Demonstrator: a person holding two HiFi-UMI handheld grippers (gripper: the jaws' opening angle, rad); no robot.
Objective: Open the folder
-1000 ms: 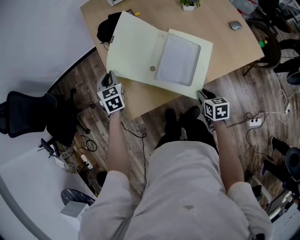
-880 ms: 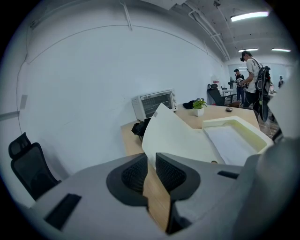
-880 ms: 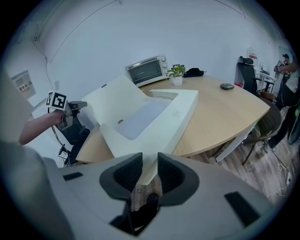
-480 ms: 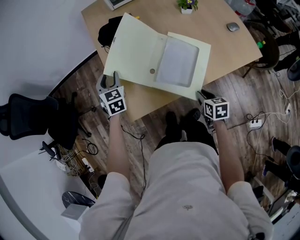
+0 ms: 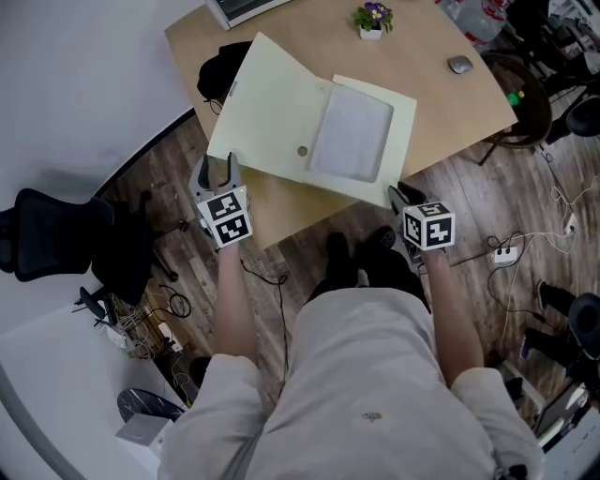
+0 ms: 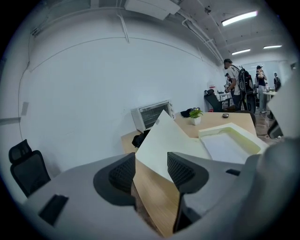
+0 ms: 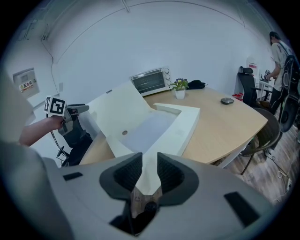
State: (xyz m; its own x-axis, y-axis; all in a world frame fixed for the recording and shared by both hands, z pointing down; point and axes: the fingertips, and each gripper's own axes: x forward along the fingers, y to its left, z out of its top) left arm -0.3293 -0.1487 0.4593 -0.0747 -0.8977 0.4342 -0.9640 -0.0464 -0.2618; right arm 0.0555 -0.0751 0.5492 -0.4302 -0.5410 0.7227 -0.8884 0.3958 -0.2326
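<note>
The wooden surface (image 5: 450, 103) fills the top of the head view and carries the pale yellow folder (image 5: 272, 103), open with its left cover tilted up. The right tongs (image 5: 399, 195), angled down at centre-right, clamp the folder's near corner. The left tongs (image 5: 217, 172), at centre-left, have just been opening and stand wide apart, with the cover's corner unpressed in their gap; both bear black-and-white marker cubes (image 5: 225, 217).

Black bag (image 5: 214, 71) half behind the folder (image 5: 272, 103), oven (image 5: 242, 8) partly beyond top edge
</note>
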